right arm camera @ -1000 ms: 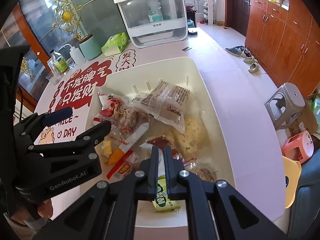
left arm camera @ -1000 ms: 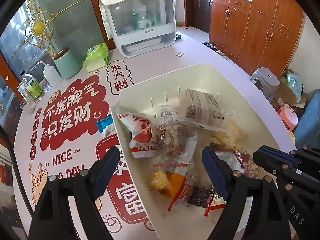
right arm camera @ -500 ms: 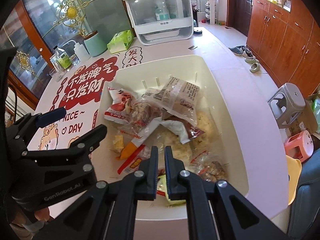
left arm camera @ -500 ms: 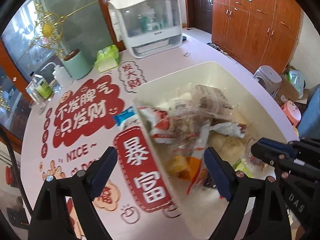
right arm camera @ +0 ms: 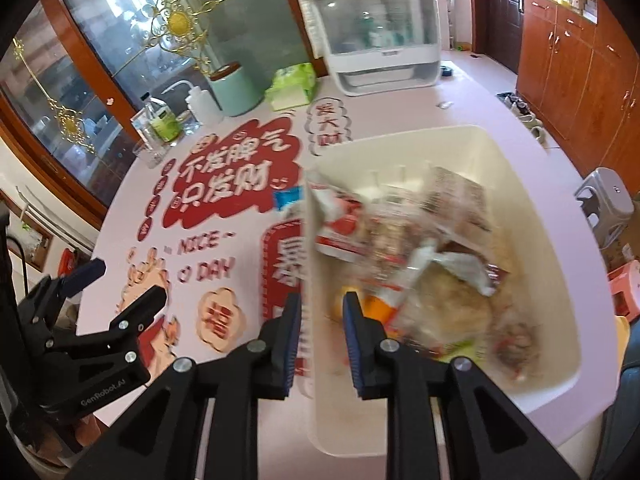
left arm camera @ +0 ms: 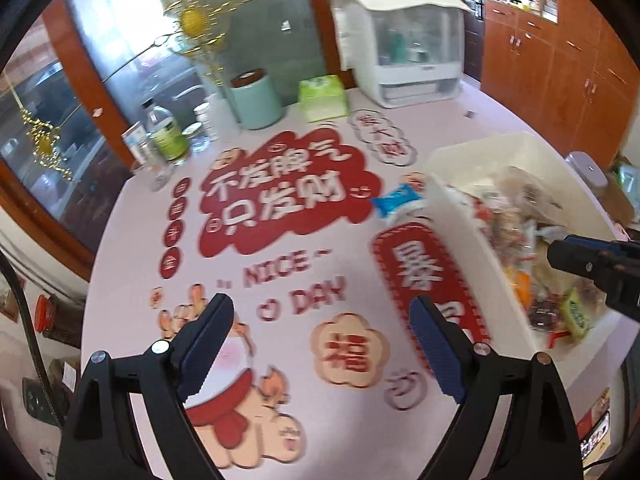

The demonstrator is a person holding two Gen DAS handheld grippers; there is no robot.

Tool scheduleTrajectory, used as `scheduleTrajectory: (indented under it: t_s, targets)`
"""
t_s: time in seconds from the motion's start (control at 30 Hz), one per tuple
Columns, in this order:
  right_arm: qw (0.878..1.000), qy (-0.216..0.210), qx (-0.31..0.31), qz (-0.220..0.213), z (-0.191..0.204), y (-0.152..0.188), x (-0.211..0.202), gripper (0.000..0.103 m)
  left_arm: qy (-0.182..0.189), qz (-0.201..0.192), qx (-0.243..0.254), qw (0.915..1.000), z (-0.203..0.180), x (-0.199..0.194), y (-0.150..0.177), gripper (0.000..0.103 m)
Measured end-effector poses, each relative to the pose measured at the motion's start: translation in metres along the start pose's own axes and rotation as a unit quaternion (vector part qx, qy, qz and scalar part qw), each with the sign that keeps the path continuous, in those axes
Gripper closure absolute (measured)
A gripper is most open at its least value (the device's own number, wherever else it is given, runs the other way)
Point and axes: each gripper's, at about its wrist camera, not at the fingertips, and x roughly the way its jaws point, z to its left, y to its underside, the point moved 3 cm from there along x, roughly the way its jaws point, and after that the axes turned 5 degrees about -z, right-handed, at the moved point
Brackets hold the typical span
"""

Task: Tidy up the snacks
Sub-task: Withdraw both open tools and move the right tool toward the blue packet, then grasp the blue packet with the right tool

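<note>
Right wrist view: the right gripper (right arm camera: 322,338) is seen straddling the near left wall of the white bin (right arm camera: 532,208). One finger is outside the wall and one is inside. The jaws are only a little apart, and it cannot be told if the wall is really pinched. The bin is full of snacks (right arm camera: 416,248), a blurry heap of crinkly packets in red, clear and orange.

In the left wrist view, the left gripper (left arm camera: 320,344) is held wide apart with nothing in it, over the pink table (left arm camera: 132,216) with its red stickers. One blue packet (left arm camera: 398,198) is left out on the table, just beside the far left corner of the bin.

The packets are likely light, soft and a bit slippery. They are puffed with air, so they can be squashed, and chips inside can be broken by a hard squeeze. The blue packet is best taken by its flat sealed edge, where it is thin and nothing is crushed. If it is grabbed in the fat middle, it may slide out.

The bin is stiff plastic and is probably not heavy, even when full. It can be held by its wall or rim, but if it is held on one side only, it may be tipped or slid.
</note>
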Motion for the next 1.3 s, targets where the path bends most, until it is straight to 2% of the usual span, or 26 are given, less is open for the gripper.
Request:
scheduleTrajectory:
  t_s: [0.1,0.27,0.43,0.57,0.67,0.8,0.93,1.0,1.13,1.3]
  targets:
    - [1.0,-0.006,0.013,0.002,0.024,-0.011,0.013,0.079,-0.005,-0.005,0.004,1.0,0.025,0.006,-0.003,0.014]
    - [0.999,0.0,0.054,-0.001,0.059,-0.038,0.044,0.064,-0.014,-0.025,0.018,0.9994,0.065,0.025,-0.028,0.012]
    - [0.991,0.033,0.133,-0.004,0.072,-0.065,0.092,0.06,-0.019,-0.05,0.021,0.9983,0.099,0.055,-0.06,0.009]
    - [0.975,0.084,0.205,0.007,0.069,-0.077,0.141,0.06,-0.01,-0.047,0.013,0.9988,0.117,0.089,-0.075,0.009]
    - [0.956,0.122,0.265,0.017,0.062,-0.08,0.174,0.06,-0.005,-0.04,0.008,0.9992,0.127,0.111,-0.079,0.009]
    - [0.934,0.172,0.313,0.021,0.054,-0.084,0.204,0.06,0.003,-0.023,-0.002,0.9997,0.139,0.134,-0.074,0.009]
    - [0.915,0.229,0.331,0.021,0.044,-0.087,0.224,0.06,0.006,-0.011,-0.004,0.9999,0.149,0.149,-0.065,0.009]
    - [0.905,0.243,0.348,0.027,0.037,-0.086,0.232,0.06,0.004,-0.007,-0.001,1.0,0.153,0.154,-0.061,0.009]
    - [0.896,0.275,0.347,0.019,0.028,-0.091,0.239,0.058,0.004,0.005,-0.001,1.0,0.161,0.165,-0.055,0.009]
    - [0.882,0.3,0.359,0.05,0.012,-0.085,0.25,0.058,0.011,0.015,-0.009,0.9998,0.166,0.174,-0.051,0.009]
